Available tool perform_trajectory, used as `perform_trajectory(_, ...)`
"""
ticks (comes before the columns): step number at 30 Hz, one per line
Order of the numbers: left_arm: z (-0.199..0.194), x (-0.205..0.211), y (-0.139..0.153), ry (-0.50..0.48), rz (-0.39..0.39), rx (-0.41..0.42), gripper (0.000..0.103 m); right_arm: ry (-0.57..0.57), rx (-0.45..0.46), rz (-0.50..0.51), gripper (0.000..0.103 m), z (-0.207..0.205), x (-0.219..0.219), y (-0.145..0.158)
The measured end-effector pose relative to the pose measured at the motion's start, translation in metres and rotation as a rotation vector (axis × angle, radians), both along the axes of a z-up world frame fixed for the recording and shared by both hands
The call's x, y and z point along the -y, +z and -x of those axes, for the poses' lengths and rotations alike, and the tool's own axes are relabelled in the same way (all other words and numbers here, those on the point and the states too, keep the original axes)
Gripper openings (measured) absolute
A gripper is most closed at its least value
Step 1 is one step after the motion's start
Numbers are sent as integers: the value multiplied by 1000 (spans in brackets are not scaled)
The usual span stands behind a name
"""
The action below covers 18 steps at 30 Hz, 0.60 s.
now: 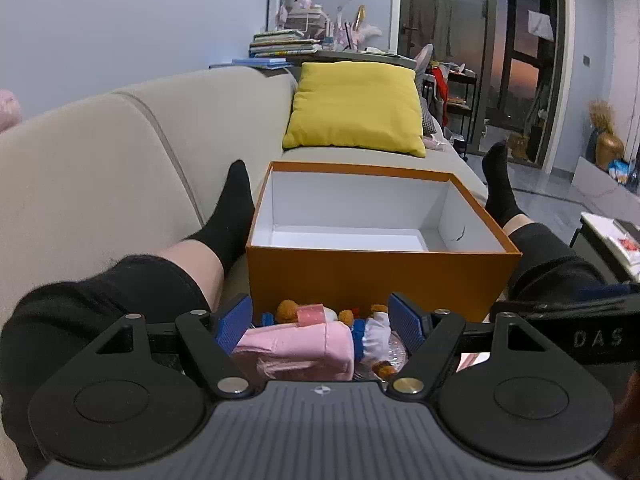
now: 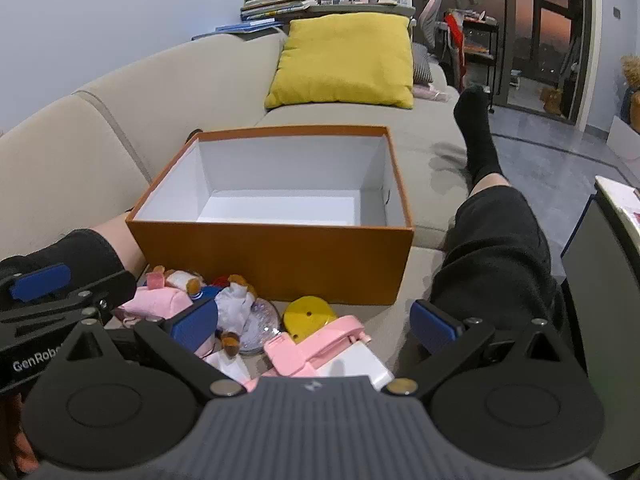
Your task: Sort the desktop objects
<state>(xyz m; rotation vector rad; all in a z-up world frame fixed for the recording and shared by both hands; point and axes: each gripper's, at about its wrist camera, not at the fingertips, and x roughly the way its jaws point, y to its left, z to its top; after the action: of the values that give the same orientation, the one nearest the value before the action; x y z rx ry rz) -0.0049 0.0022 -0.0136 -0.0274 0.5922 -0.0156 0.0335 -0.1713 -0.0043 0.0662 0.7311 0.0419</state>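
Both grippers are hanging wide open, gripping nothing — the left gripper [image 1: 320,322] over a pink pouch [image 1: 296,346], the right gripper [image 2: 314,322] over a pink clip [image 2: 316,346]. Small toys [image 2: 236,300] are lying just before the orange box [image 2: 272,260] — its inside bare — on the sofa [image 2: 120,120].

The left gripper [image 1: 320,326] body covers the near half of the pink pouch [image 1: 296,350] in front of the orange box [image 1: 372,280]. Behind the pouch, small plush figures [image 1: 288,310] peek out, too jumbled to identify. The white block [image 2: 356,364] and pink clip [image 2: 316,346] slip under the right gripper [image 2: 314,326].
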Motion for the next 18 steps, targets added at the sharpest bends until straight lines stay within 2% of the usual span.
perform_trajectory(5, -4, -1, -2, 0, -2, -44, 88, 5, -23, 6, 102, -2, -3, -2)
perform_trajectory(18, -5, 0, -5, -6, -11, -69, 88, -7, -66, 11, 102, -7, -2, -11)
